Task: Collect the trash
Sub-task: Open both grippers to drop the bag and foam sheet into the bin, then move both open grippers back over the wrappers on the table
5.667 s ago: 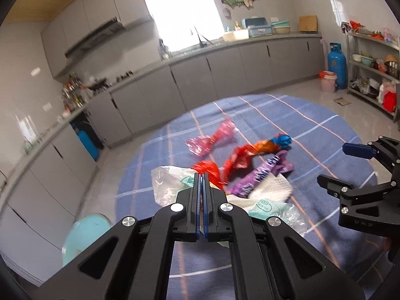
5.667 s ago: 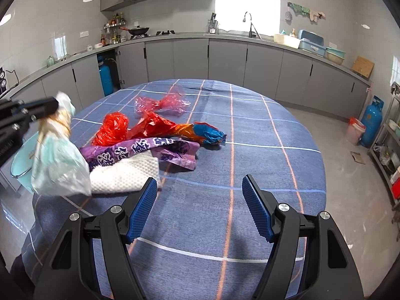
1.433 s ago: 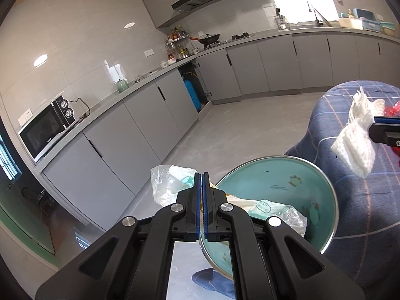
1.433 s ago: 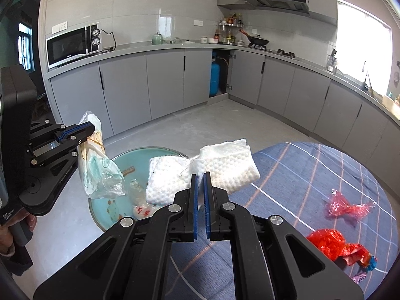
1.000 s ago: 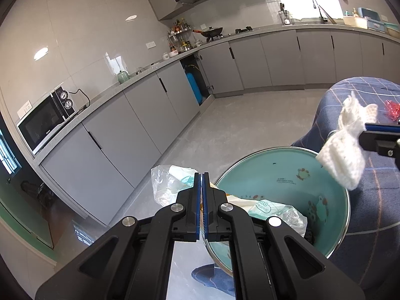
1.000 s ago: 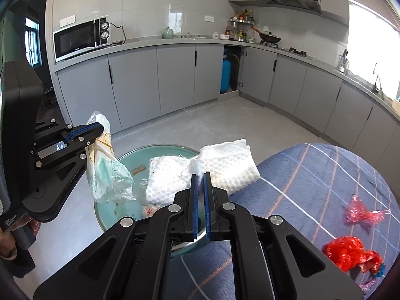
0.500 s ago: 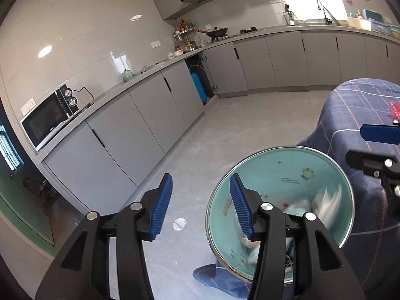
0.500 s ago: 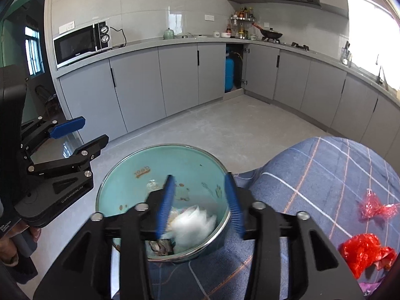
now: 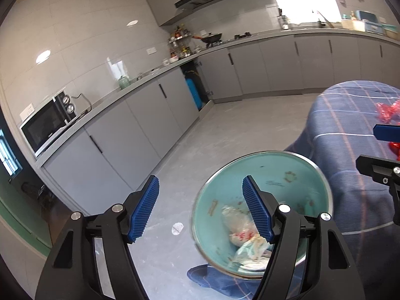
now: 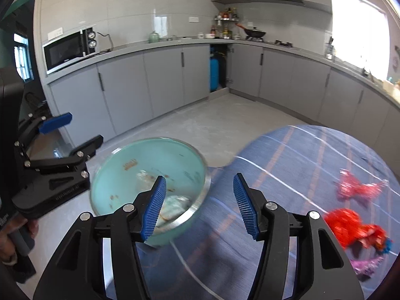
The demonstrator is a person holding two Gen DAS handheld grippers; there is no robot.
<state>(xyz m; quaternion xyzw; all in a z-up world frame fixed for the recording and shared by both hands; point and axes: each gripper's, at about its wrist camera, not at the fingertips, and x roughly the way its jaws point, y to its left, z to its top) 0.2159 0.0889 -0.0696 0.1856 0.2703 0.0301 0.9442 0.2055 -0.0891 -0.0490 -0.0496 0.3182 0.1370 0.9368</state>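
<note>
A teal bin (image 9: 295,175) (image 10: 120,175) with a steel rim stands on the floor beside the table. Inside it lie a clear plastic bag and crumpled white paper (image 9: 246,237). My left gripper (image 9: 200,208) hangs over the bin's left edge, jaws opening, nothing between them. My right gripper (image 10: 198,206) hovers over the gap between bin and table, jaws opening and empty too. On the blue checked tablecloth (image 10: 287,175) lie a pink wrapper (image 10: 357,187), a red wrapper (image 10: 350,225) and a purple wrapper (image 10: 365,266).
Grey kitchen cabinets (image 10: 162,80) line the far walls, with a microwave (image 10: 67,50) on the counter. A blue gas cylinder (image 10: 214,73) stands in an open niche. Bare grey floor (image 9: 200,137) lies between the bin and the cabinets. A hand (image 10: 10,247) holds the left gripper's handle.
Both grippers went from shut to open. The plastic bag dropped from the left one and the white paper from the right one into the bin. The right gripper has swung toward the table.
</note>
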